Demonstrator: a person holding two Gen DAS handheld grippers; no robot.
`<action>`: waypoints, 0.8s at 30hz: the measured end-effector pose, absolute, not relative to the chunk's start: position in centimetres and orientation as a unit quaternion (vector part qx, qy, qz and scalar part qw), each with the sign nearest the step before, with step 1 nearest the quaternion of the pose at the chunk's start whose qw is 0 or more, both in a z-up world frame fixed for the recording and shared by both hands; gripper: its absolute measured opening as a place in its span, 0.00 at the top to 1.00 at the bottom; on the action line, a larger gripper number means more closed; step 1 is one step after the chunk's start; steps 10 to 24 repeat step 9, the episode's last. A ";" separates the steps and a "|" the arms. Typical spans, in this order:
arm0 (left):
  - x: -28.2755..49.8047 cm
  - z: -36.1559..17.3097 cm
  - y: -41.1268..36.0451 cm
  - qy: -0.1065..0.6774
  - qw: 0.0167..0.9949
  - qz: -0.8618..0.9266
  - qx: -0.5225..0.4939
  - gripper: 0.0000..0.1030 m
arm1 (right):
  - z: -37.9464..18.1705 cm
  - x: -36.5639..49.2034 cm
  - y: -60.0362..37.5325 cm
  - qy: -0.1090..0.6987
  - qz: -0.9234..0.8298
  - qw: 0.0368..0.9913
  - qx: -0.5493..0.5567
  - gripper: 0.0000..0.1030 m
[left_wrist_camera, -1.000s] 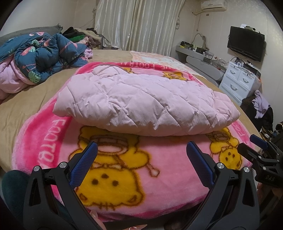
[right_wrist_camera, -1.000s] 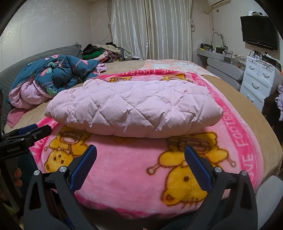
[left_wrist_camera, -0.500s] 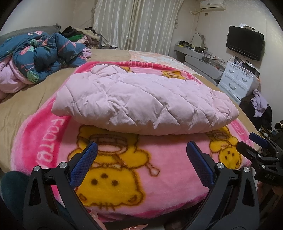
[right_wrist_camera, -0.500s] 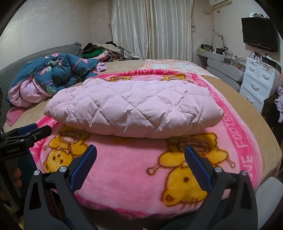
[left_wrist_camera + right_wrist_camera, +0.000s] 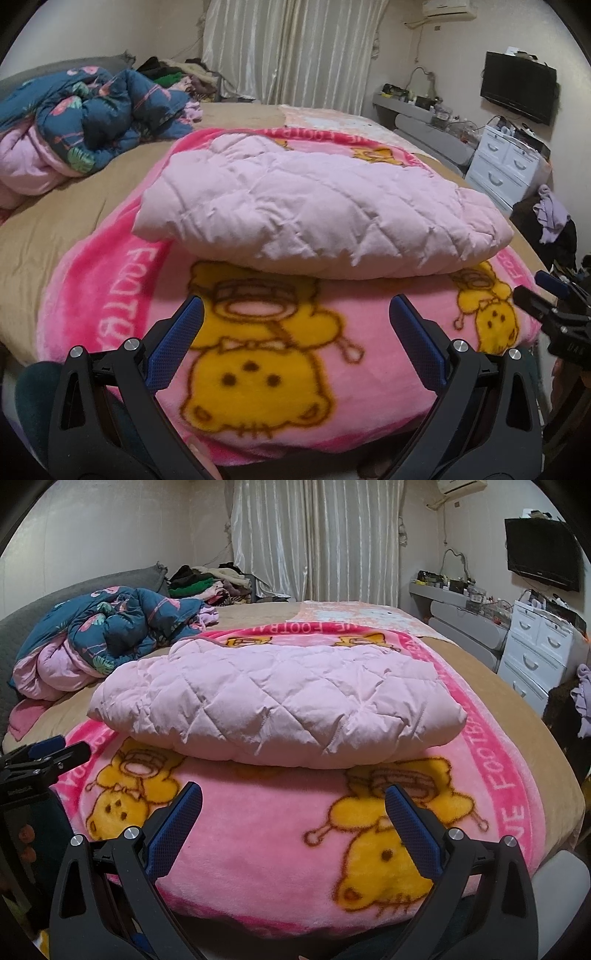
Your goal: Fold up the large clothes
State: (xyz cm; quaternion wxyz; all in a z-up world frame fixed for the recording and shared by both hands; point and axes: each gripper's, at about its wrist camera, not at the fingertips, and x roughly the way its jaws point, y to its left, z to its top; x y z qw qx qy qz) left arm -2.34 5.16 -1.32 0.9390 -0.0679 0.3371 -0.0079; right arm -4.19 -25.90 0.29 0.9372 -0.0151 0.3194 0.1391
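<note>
Your left hand-held gripper (image 5: 295, 328) sits low at the near edge of the bed, its blue-padded fingers (image 5: 173, 347) spread wide with nothing between them; your right hand-held gripper (image 5: 293, 812) matches it, jaws parted and empty, hovering over the bright pink fleece blanket with yellow cartoon bears (image 5: 258, 849). The pale pink quilted puffer garment (image 5: 314, 218) lies folded into a thick oblong bundle on that blanket, straight ahead of both grippers and apart from them; its rounded folded edge faces you, and the blanket's bear print shows in the gap between that edge and your fingertips. From the left wrist view your right gripper's black tip pokes in at the far right edge; from the right wrist view your left gripper's tip shows at the far left, so the two tools stand side by side, well apart. The blanket is spread over a tan bed cover (image 5: 498, 686); at the back left of the bed a crumpled dark blue floral-print padded quilt with pink lining (image 5: 107, 635) lies in a heap, clear of the folded garment. A white chest of drawers (image 5: 539, 653) stands to the right of the bed; a black wall-mounted television (image 5: 519, 86) hangs above it; pale curtains (image 5: 317, 539) close off the far wall.
</note>
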 end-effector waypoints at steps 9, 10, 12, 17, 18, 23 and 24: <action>1.5 -1.3 19.5 0.349 0.922 0.124 -0.111 0.09 | -1.4 -3.0 -41.7 0.303 -0.064 0.948 0.078 0.04; 1.5 -1.3 19.5 0.349 0.922 0.124 -0.111 0.09 | -1.4 -3.0 -41.7 0.303 -0.064 0.948 0.078 0.04; 1.5 -1.3 19.5 0.349 0.922 0.124 -0.111 0.09 | -1.4 -3.0 -41.7 0.303 -0.064 0.948 0.078 0.04; 1.5 -1.3 19.5 0.349 0.922 0.124 -0.111 0.09 | -1.4 -3.0 -41.7 0.303 -0.064 0.948 0.078 0.04; 1.5 -1.3 19.5 0.349 0.922 0.124 -0.111 0.09 | -1.4 -3.0 -41.7 0.303 -0.064 0.948 0.078 0.04; 1.5 -1.3 19.5 0.349 0.922 0.124 -0.111 0.09 | -1.4 -3.0 -41.7 0.303 -0.064 0.948 0.078 0.04; 1.5 -1.3 19.5 0.349 0.922 0.124 -0.111 0.09 | -1.4 -3.0 -41.7 0.303 -0.064 0.948 0.078 0.04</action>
